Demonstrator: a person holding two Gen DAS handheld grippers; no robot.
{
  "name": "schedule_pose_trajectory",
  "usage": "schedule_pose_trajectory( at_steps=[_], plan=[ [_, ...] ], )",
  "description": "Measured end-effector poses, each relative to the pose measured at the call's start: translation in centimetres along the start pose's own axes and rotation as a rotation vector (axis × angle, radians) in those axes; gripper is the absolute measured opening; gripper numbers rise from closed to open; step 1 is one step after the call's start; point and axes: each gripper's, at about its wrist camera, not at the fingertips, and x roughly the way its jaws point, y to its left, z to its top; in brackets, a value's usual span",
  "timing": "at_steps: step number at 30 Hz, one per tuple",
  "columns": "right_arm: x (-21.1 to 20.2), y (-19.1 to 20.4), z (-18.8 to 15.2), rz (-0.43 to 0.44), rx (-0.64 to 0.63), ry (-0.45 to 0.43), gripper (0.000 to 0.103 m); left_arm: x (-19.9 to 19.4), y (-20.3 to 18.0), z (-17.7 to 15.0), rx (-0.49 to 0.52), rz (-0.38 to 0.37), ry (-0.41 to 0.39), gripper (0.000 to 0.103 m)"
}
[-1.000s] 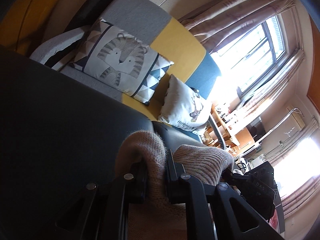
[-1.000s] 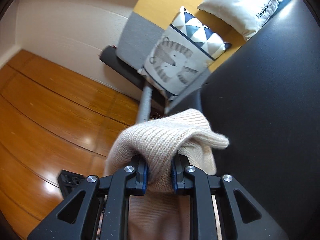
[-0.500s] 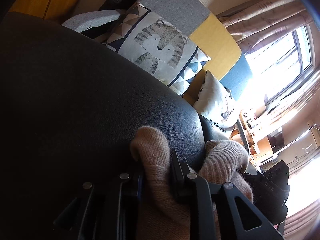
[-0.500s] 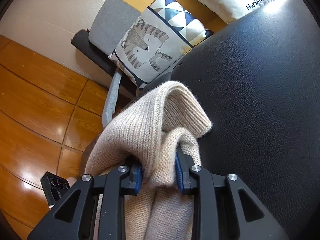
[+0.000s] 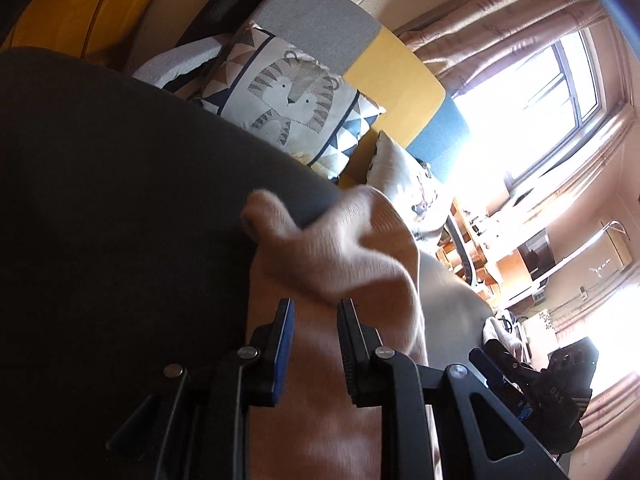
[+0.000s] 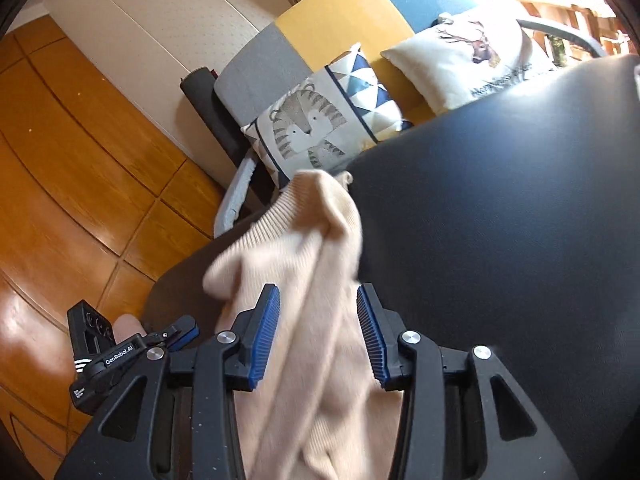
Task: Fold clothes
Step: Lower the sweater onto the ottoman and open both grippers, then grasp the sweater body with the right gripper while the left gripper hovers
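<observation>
Ahead of the left claw (image 5: pixel 314 308), bare black leather surface (image 5: pixel 120 200) lies open from nine to twelve o'clock. A bunched beige knitted sweater (image 5: pixel 332 256) crowds its tips toward one o'clock. Beyond, at twelve, a tiger-print square cushion (image 5: pixel 288 96) and at one a white cushion (image 5: pixel 404 176) line the grey, yellow and blue sofa back (image 5: pixel 384 68), closing that edge.

For the right claw (image 6: pixel 317 300), whose jaws are opening with the sweater (image 6: pixel 304 248) between them, the surface (image 6: pixel 500 220) is free from one to three o'clock. The tiger cushion (image 6: pixel 308 124) blocks twelve; the left claw's black body (image 6: pixel 108 356) sits near at nine.
</observation>
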Motion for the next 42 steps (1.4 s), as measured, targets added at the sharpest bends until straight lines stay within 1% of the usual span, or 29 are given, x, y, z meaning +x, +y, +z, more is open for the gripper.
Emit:
schedule_pose_trajectory(
  at_steps=[3, 5, 7, 10, 13, 15, 18, 19, 21, 23, 25, 27, 30, 31, 32, 33, 36, 38, 39, 40, 42],
  plan=[
    [-0.9, -0.3, -2.8, 0.003, 0.016, 0.025, 0.044, -0.8, 0.0, -3.1, -0.010, -0.018, 0.037, 0.022],
    [-0.9, -0.2, -4.4, 0.019, 0.009, 0.060, 0.044, -1.3, -0.2, -5.0, -0.008, -0.027, 0.043, 0.022],
    [-0.9, 0.4, -5.7, 0.029, -0.017, 0.092, 0.044, -1.5, -0.5, -6.5, 0.008, -0.019, 0.058, 0.022],
    [-0.8, 1.3, -7.4, 0.022, -0.070, 0.114, 0.044, -1.5, -1.1, -8.3, 0.042, -0.010, 0.086, 0.022],
    [0.0, 1.6, -8.7, 0.024, -0.080, 0.147, 0.044, -1.2, -1.7, -9.6, 0.111, 0.038, 0.088, 0.025],
    [0.3, 1.8, -9.3, 0.025, -0.094, 0.151, 0.044, -0.9, -1.9, -10.5, 0.150, 0.059, 0.068, 0.026],
    [0.7, 2.4, -9.8, 0.003, -0.153, 0.145, 0.044, -1.1, -2.1, -11.9, 0.221, 0.055, -0.012, 0.028],
    [0.7, 2.5, -9.9, -0.001, -0.162, 0.144, 0.044, -1.2, -2.2, -12.1, 0.231, 0.055, -0.026, 0.028],
    [0.9, 2.3, -10.0, 0.008, -0.141, 0.148, 0.044, -1.1, -2.2, -12.1, 0.228, 0.057, -0.027, 0.028],
    [0.7, 1.5, -9.9, 0.040, -0.072, 0.147, 0.044, -1.1, -2.2, -11.9, 0.228, 0.056, -0.018, 0.028],
    [0.3, 0.3, -9.6, 0.093, 0.023, 0.136, 0.044, -1.2, -2.2, -11.4, 0.223, 0.048, 0.007, 0.028],
    [0.1, -0.8, -9.5, 0.122, 0.084, 0.137, 0.044, -1.5, -2.1, -10.7, 0.208, 0.026, 0.027, 0.028],
    [0.0, -2.3, -9.3, 0.161, 0.168, 0.142, 0.044, -2.0, -2.5, -10.0, 0.185, -0.033, 0.034, 0.028],
    [-0.1, -2.2, -9.2, 0.165, 0.170, 0.139, 0.044, -2.1, -2.8, -9.8, 0.186, -0.053, 0.031, 0.028],
    [-0.3, -2.0, -9.1, 0.166, 0.164, 0.134, 0.044, -2.3, -3.2, -9.8, 0.192, -0.068, 0.028, 0.028],
    [-0.4, -1.8, -9.1, 0.167, 0.158, 0.129, 0.044, -2.2, -3.6, -10.0, 0.210, -0.067, 0.034, 0.029],
    [-1.5, 0.3, -8.7, 0.123, 0.040, 0.078, 0.044, -0.7, -4.3, -10.6, 0.285, -0.013, 0.081, 0.029],
    [-2.3, 1.6, -8.5, 0.096, -0.042, 0.045, 0.044, -0.1, -4.3, -11.4, 0.329, 0.007, 0.064, 0.029],
    [-2.4, 2.2, -8.5, 0.094, -0.073, 0.048, 0.044, -0.2, -4.2, -11.7, 0.339, 0.003, 0.040, 0.029],
    [-2.4, 2.7, -8.4, 0.093, -0.104, 0.054, 0.044, -0.2, -4.2, -11.7, 0.336, 0.001, 0.035, 0.029],
    [-1.9, 3.5, -8.6, 0.051, -0.150, 0.085, 0.044, -0.3, -4.1, -11.8, 0.329, -0.007, 0.029, 0.029]
  ],
)
